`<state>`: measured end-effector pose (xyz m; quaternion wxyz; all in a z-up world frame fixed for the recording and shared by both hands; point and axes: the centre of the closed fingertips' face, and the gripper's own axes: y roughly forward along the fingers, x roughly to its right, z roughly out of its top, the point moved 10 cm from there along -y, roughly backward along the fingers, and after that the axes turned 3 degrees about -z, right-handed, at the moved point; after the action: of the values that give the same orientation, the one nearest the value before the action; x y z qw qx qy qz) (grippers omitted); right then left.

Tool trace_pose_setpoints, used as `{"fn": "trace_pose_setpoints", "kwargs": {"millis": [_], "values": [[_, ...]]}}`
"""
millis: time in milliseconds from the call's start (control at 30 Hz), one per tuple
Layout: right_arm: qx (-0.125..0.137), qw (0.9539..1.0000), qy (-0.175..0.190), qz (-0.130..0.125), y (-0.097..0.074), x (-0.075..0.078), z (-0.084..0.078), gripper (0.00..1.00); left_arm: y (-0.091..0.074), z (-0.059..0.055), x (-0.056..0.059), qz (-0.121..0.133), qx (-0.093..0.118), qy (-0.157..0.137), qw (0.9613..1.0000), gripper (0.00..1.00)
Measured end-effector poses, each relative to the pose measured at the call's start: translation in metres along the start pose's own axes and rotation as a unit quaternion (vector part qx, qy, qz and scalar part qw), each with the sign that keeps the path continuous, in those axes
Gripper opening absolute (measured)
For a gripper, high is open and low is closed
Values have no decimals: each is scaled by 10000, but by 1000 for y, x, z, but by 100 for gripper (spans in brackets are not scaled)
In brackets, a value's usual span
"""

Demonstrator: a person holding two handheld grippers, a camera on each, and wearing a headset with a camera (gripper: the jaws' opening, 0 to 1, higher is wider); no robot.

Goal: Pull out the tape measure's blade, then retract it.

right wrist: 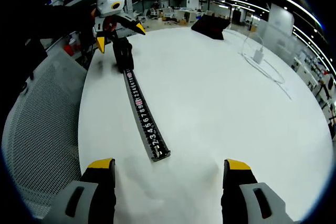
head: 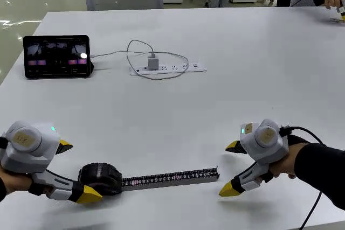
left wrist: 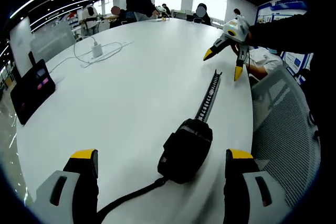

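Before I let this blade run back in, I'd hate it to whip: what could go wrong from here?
1. The blade lies extended on the table. The right gripper stands open near its tip, not holding it, so an unguided retract might whip.
2. The left gripper has its jaws open either side of the case, so the case may slide or turn.
3. The case's black strap trails toward the left gripper and could snag.

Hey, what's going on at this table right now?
A person holds a gripper in each hand at a white table. The black tape measure lies between the open jaws of the left gripper. Its blade is pulled out toward the right gripper, which is open just beyond the tip.
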<state>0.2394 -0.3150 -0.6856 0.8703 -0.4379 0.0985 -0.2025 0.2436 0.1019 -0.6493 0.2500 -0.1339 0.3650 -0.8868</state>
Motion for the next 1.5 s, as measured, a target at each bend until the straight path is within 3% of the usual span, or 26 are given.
{"fn": "trace_pose_setpoints", "kwargs": {"millis": [100,200,400,500,533,600,767,833,933,1000,1100,1333,1500], "values": [[128,9997,152,-172,-3,1,-3,92,-3,-4,0,81,166,-334,9993,99],[223,9986,286,-381,-8,2,-6,99,-5,-10,1,154,222,-420,9988,99],[548,9938,570,-784,-22,5,-10,99,-12,-20,4,406,430,-661,9961,99],[675,9918,707,-821,-28,3,-15,99,-17,-23,4,730,506,-455,9950,99],[706,9910,740,-863,-30,1,-17,99,-19,-24,6,724,565,-503,9945,99],[743,9900,768,-925,-34,-3,-20,99,-22,-24,8,784,770,-628,9920,99],[885,9875,678,-1115,-43,-13,-26,99,-31,-28,13,1023,1015,-567,9879,99],[888,9874,676,-1121,-46,-19,-29,99,-34,-32,15,1057,1163,-759,9847,99],[834,9869,681,-1204,-50,-22,-37,99,-36,-41,16,1205,1110,-806,9832,99],[898,9843,902,-1220,-55,-26,-43,99,-38,-45,20,1234,1118,-807,9827,99],[843,9848,830,-1273,-59,-30,-52,99,-41,-48,25,1284,1082,-782,9827,99],[1000,9808,984,-1352,-67,-36,-62,99,-46,-56,41,1258,1285,-781,9806,99],[1041,9811,903,-1360,-70,-43,-64,99,-49,-59,49,1352,1212,-630,9814,99]]}}
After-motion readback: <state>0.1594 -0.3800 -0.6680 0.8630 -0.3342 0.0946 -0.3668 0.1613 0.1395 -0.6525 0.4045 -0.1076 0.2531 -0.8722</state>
